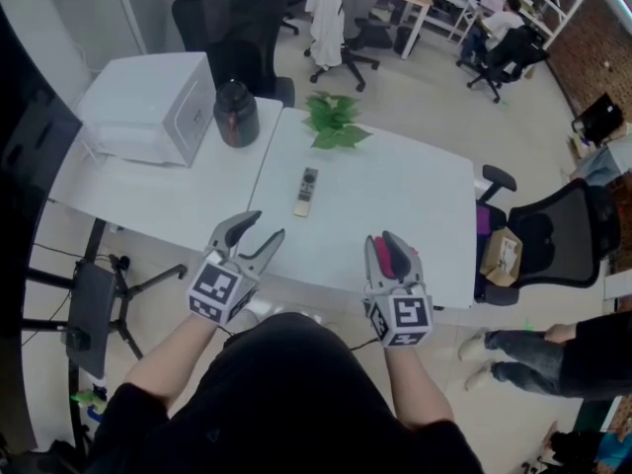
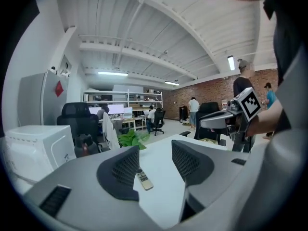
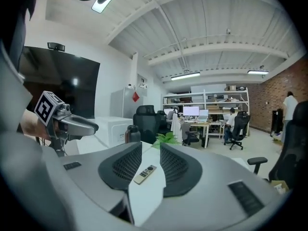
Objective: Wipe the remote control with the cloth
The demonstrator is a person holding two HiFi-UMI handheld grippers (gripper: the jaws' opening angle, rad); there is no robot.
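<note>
A slim grey remote control (image 1: 307,192) lies flat near the middle of the white table (image 1: 415,196); it also shows beyond the jaws in the left gripper view (image 2: 143,179) and the right gripper view (image 3: 145,173). My left gripper (image 1: 267,225) hovers over the table's near edge, short of the remote and to its left, jaws wide open and empty (image 2: 155,153). My right gripper (image 1: 387,240) hangs at the near edge to the remote's right, with a narrow gap between its jaws and nothing in it (image 3: 151,150). No cloth shows in any view.
A white box-shaped appliance (image 1: 148,107) and a dark jar (image 1: 235,114) stand at the table's far left, a green plant (image 1: 334,121) at the far edge. A black office chair (image 1: 553,235) with a cardboard box (image 1: 502,253) is at the right. A person's legs (image 1: 523,349) are nearby.
</note>
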